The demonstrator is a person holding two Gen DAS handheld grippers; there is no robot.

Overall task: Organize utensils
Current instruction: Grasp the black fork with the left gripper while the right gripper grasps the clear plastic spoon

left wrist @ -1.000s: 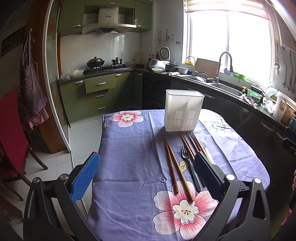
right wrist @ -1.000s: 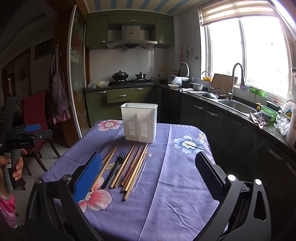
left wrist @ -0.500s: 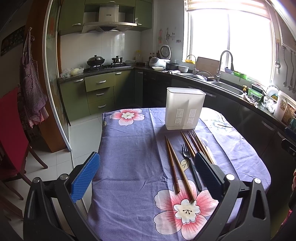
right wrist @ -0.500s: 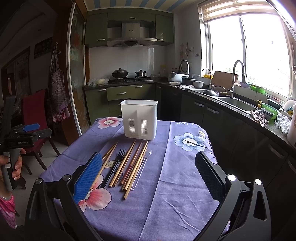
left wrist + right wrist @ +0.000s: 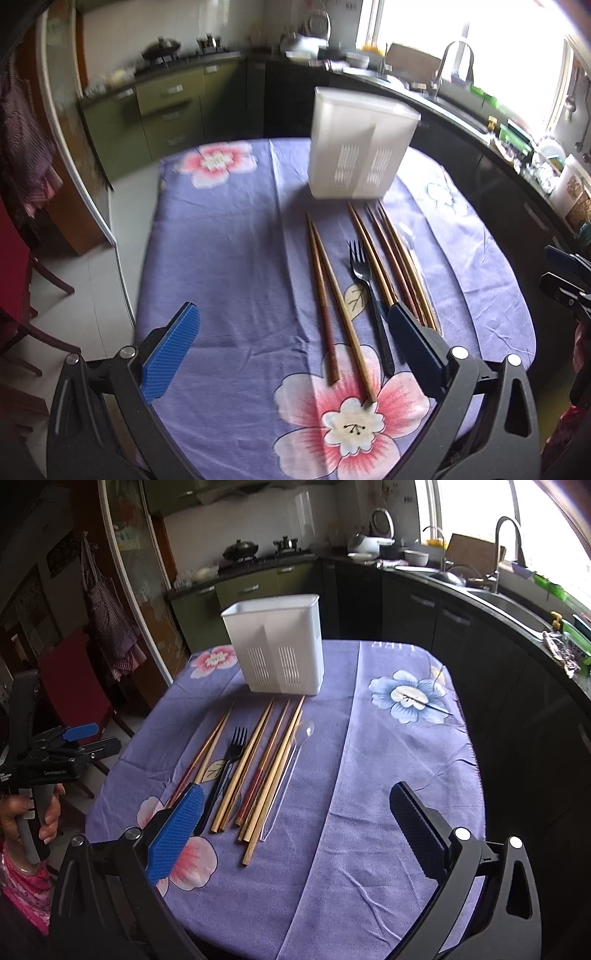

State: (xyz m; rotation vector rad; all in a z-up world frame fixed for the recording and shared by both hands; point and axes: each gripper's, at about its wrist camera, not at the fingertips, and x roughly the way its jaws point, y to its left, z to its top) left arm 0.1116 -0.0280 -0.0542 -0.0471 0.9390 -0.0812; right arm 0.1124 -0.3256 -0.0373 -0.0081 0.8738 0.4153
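A white slotted utensil holder (image 5: 360,147) (image 5: 275,644) stands upright at the far end of a table with a purple flowered cloth (image 5: 229,258) (image 5: 388,775). In front of it lie several wooden chopsticks (image 5: 334,295) (image 5: 273,764), a black fork (image 5: 365,291) (image 5: 227,764) and a clear plastic spoon (image 5: 291,764), side by side. My left gripper (image 5: 291,350) is open and empty, above the near ends of the chopsticks. My right gripper (image 5: 295,830) is open and empty, just right of the utensils. The left gripper also shows in the right wrist view (image 5: 79,738).
The table's edge drops to a tiled floor (image 5: 96,266) on the left. A red chair (image 5: 74,686) stands by the left side. Dark kitchen counters with a sink (image 5: 509,605) run along the right. A stove with pots (image 5: 258,552) is at the back.
Both grippers have tilted downward and moved closer to the table; the utensils and holder now look larger and lower in view. Nothing on the table has moved.
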